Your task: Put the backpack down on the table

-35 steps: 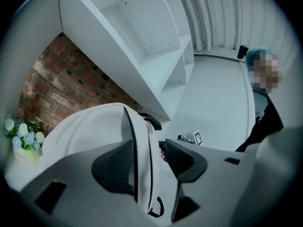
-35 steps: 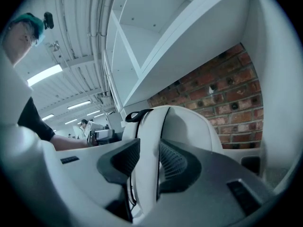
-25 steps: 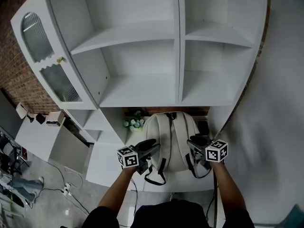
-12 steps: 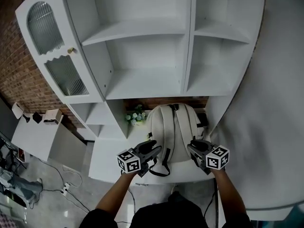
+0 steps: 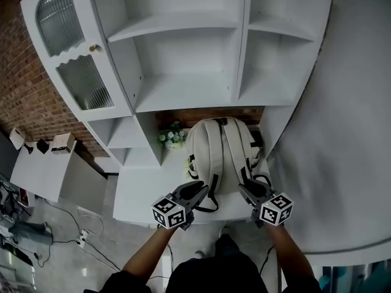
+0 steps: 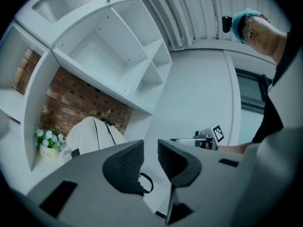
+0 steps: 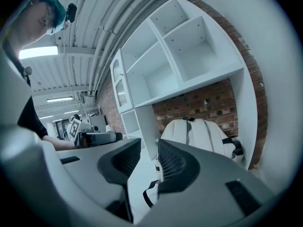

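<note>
White backpack [image 5: 221, 154] on table [image 5: 137, 194], strap ends partly hidden

Bright even light; ceiling strip lamp [image 7: 38, 52] glares; fisheye edges dark, foreground perhaps soft.

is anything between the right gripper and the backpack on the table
Nothing visible does. Between the right gripper and the backpack lie only bare table and the backpack's own loose strap; the backpack already stands on the table against the brick wall.
</note>
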A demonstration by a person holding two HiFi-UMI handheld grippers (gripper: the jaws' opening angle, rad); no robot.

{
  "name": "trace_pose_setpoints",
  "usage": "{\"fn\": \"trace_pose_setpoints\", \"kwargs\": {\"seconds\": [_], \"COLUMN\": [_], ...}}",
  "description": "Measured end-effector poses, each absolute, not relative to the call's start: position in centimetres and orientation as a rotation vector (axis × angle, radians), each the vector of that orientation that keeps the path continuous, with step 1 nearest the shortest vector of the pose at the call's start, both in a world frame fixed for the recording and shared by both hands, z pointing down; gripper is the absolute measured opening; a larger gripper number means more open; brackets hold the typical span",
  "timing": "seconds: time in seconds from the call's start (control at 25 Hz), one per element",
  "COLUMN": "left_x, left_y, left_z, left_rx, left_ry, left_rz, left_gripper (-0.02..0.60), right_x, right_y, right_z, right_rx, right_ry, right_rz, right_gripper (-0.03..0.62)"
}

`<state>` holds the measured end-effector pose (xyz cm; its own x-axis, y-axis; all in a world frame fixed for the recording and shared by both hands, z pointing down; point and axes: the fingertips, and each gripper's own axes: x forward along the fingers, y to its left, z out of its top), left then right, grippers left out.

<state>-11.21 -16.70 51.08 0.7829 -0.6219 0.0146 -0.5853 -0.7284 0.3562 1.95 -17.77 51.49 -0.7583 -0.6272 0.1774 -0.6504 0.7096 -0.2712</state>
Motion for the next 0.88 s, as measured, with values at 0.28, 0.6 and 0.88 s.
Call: {"fn": "trace_pose_setpoints", "kwargs": {"seconds": [0.28,0.6,0.88], "left_x": [-10.7,-10.0,-10.1], "left_y": [-13.0,-9.2,-6.9], "left_z": [51.4,48.0,47.6], "left_rx": [2.643,2.575,2.6], "left_ry": [-0.955,-0.958,-1.187], "left_rz": [-0.147,-0.286,-0.222], "left_gripper": [0.03,0.017,0.017], "right_x": [2.4,-0.4,-3.2], "right_y": [-14.0,-10.3,-7.8], "right_z": [52.5,50.6,48.1], "right_rx": [1.183,1.236,1.296], "right_ry": [-2.821,-2.864,-2.899], "right_rz": [0.475,0.394,0.382], "right_gripper": [0.122,0.091,0.043]}}
